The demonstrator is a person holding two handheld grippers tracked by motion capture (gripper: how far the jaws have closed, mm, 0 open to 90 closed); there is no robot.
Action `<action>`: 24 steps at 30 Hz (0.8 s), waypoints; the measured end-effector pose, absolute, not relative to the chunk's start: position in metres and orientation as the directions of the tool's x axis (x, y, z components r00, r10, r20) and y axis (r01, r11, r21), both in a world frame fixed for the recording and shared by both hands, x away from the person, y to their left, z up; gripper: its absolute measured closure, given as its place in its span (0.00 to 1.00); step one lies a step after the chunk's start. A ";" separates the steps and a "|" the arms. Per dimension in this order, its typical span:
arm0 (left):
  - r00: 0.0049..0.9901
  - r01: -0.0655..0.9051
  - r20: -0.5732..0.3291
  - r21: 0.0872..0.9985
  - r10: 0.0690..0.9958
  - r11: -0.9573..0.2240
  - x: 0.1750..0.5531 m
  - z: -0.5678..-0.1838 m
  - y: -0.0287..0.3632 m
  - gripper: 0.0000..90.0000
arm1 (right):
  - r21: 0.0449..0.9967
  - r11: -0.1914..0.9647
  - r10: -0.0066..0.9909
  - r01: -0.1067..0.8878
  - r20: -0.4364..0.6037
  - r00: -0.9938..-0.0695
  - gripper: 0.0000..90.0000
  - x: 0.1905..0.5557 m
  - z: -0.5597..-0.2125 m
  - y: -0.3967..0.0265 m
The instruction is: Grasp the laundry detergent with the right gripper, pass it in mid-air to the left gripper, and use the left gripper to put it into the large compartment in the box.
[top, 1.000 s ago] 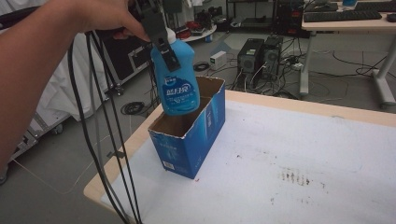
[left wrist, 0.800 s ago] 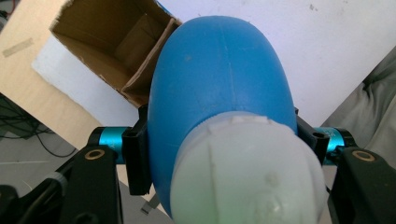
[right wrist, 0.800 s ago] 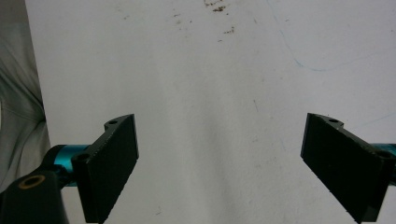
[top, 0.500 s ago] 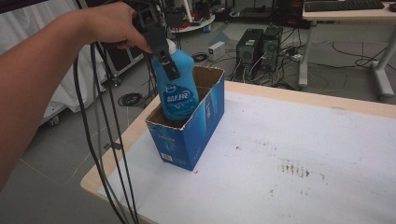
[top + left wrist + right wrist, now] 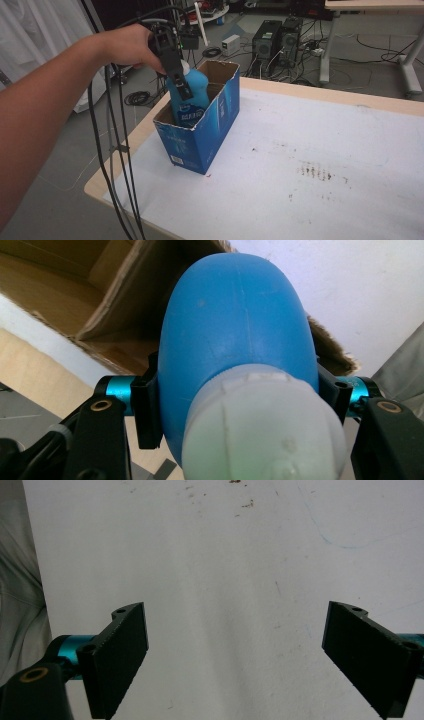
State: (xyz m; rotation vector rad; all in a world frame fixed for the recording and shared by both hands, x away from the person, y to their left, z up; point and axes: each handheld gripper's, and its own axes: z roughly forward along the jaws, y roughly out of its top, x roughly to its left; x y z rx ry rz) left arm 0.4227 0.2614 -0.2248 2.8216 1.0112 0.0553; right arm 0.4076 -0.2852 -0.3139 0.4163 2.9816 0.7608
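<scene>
Blue bottle (image 5: 192,95), clamped upright in your left hand-held gripper (image 5: 182,90), hangs half inside the cardboard box (image 5: 210,132) directly below; right hand-held gripper (image 5: 235,655) gapes wide, empty.

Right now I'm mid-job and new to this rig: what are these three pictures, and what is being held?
No robot here: a person holds a two-jaw gripper in each hand. The high view looks down on the white table. There the left gripper grips a blue bottle with its lower part inside an open blue cardboard box near the table's corner. The left gripper view rides on that gripper: its black jaws clamp the bottle's sides, pale cap nearest the camera. The right gripper view shows the right gripper, jaws wide apart, holding nothing, over the bare tabletop.
</scene>
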 end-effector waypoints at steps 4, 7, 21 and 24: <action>0.775 0.627 -0.014 0.146 0.632 -0.766 0.422 -0.237 0.264 0.42 | 0.472 0.845 0.268 0.251 0.032 -0.963 0.12 0.407 -0.315 -0.285; 0.777 0.623 -0.008 0.145 0.629 -0.768 0.422 -0.243 0.264 0.42 | 0.471 0.846 0.268 0.251 0.032 -0.963 0.12 0.407 -0.315 -0.285; 0.789 0.611 0.002 0.115 0.615 -0.784 0.424 -0.270 0.261 0.42 | 0.463 0.847 0.277 0.260 0.033 -0.960 0.12 0.406 -0.317 -0.286; 0.790 0.610 0.000 0.106 0.614 -0.785 0.424 -0.275 0.261 0.42 | 0.461 0.848 0.279 0.262 0.032 -0.960 0.12 0.405 -0.317 -0.286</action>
